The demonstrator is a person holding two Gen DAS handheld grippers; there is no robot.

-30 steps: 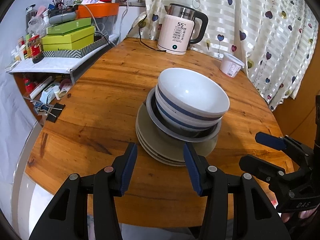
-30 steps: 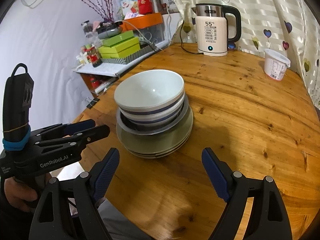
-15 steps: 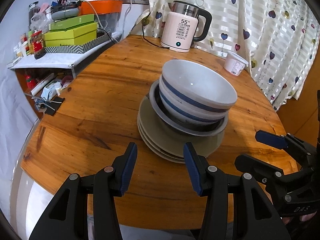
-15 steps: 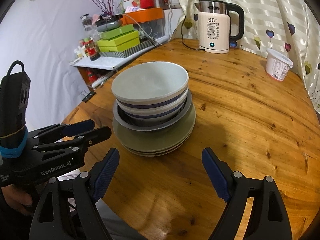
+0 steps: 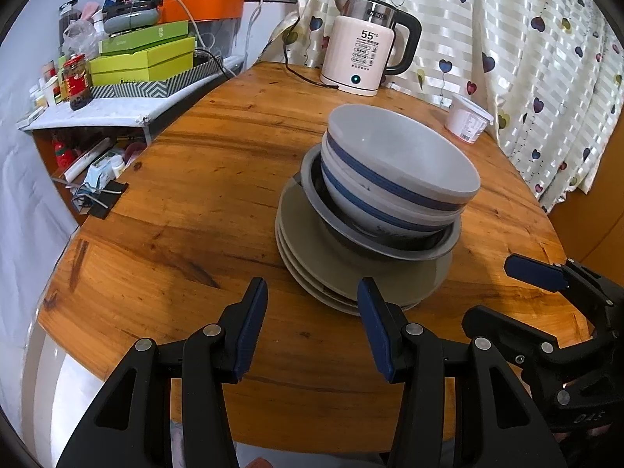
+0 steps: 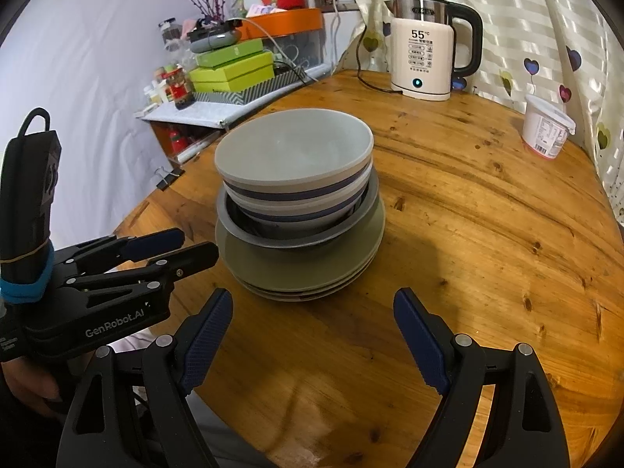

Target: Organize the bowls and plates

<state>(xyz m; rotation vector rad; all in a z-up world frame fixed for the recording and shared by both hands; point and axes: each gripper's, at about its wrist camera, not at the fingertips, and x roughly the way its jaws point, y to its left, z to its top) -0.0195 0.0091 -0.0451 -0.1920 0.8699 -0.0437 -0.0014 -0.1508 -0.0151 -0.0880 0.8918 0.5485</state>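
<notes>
The stack of bowls [image 6: 292, 163] on plates [image 6: 300, 269] sits mid-table [image 6: 487, 234], with the kettle [image 6: 425, 50] far behind and a white tub [image 6: 546, 132] far right. The left tool [image 5: 312, 319] gapes narrowly and the right tool [image 6: 312, 331] widely; both are empty, on the stack's near side.

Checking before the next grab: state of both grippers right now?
Left gripper: open, holding nothing, short of the plate stack.
Right gripper: open wide, holding nothing, also short of the stack.
</notes>
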